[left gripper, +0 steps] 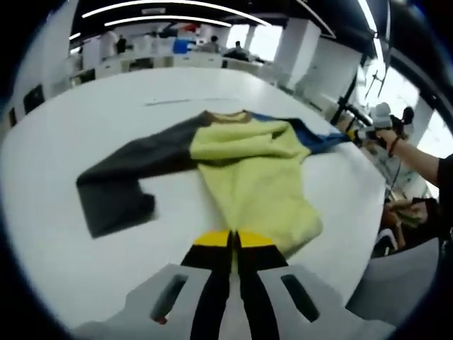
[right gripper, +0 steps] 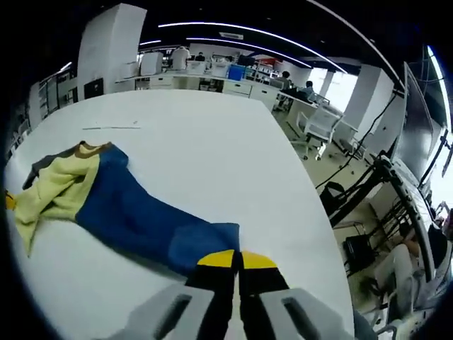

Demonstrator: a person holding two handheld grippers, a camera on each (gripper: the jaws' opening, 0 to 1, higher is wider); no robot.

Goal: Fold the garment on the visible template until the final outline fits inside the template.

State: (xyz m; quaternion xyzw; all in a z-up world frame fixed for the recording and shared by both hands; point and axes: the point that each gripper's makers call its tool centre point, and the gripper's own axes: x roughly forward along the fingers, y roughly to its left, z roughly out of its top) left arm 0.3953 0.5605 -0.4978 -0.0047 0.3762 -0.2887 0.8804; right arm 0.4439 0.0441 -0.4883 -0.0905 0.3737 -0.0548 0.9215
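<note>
The garment (left gripper: 241,166) lay spread on the white table (left gripper: 85,241). The left gripper (left gripper: 233,239) pinched its yellow hem, jaws together; the right gripper (right gripper: 237,259) apparently clamped the blue sleeve (right gripper: 141,216) cuff.

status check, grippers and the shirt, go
Left gripper shut on shirt hem. Right gripper shut on blue sleeve. Dark sleeve spread out. Nothing blocking.

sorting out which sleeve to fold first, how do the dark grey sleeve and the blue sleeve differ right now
The dark grey sleeve lies loose on the white table, bent back partway along, with no gripper on it. The blue sleeve runs out straight, and its cuff sits at the closed tips of the right gripper, which seems to pinch it. Both join the same yellow body and lie flat on the table.
</note>
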